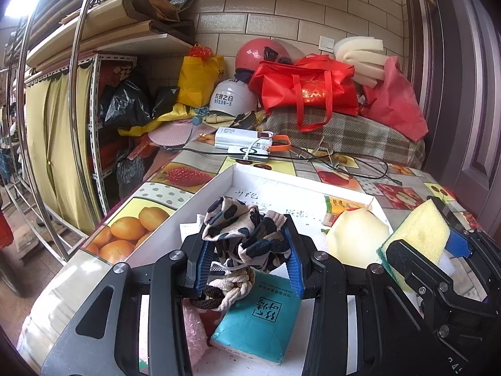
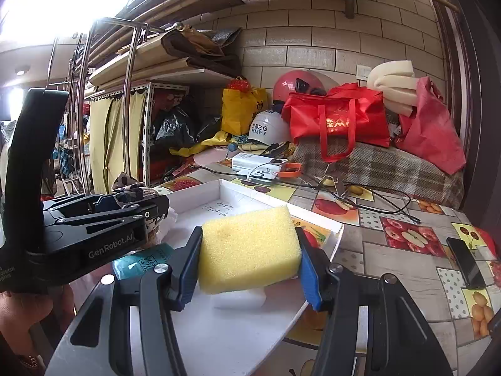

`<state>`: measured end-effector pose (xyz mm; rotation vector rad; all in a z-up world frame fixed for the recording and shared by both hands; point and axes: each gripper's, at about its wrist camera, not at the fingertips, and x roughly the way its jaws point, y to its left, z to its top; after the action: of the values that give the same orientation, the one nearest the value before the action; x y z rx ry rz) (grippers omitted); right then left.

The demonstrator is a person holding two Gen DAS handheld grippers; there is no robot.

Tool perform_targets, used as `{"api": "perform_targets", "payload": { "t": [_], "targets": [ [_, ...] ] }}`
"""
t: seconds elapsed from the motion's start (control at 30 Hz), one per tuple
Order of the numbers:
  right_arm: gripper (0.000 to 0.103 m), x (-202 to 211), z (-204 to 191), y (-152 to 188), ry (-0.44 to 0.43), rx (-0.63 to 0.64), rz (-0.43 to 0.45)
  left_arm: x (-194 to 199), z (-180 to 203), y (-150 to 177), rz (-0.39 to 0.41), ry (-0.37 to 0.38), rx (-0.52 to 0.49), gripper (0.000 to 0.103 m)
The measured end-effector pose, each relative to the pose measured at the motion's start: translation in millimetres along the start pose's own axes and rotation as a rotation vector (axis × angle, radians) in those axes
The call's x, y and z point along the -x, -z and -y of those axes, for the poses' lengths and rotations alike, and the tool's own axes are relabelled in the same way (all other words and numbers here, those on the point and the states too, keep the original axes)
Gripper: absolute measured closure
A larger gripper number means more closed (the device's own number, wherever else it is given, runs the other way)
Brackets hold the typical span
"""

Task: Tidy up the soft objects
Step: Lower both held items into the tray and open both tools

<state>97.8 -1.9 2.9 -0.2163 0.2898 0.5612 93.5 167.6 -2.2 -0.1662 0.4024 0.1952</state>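
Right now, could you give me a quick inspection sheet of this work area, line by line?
Surface: table with fruit-print cloth; a shallow white tray lies on it.
Job's things: spotted cloth bundle and yellow sponge, both held over the tray; pale foam piece and teal tissue pack in the tray.
Clutter: power banks, phone, helmets, red bag, yellow bag.
Grippers: left gripper shut on the bundle; right gripper shut on the sponge.
Cables: black cable trails across the table behind the tray.
Surroundings: tiled wall, curtained shelving, metal rack.
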Motion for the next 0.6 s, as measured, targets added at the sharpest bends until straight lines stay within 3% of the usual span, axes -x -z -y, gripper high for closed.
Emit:
{"api": "perform_targets", "payload": {
  "t": [0.6],
  "targets": [
    [0.047,-2.0,2.9,1.1,0.000,-0.009,-0.010,-0.4,0.5,1.4,0.008,-0.002,-0.008,0.063]
  ]
}}
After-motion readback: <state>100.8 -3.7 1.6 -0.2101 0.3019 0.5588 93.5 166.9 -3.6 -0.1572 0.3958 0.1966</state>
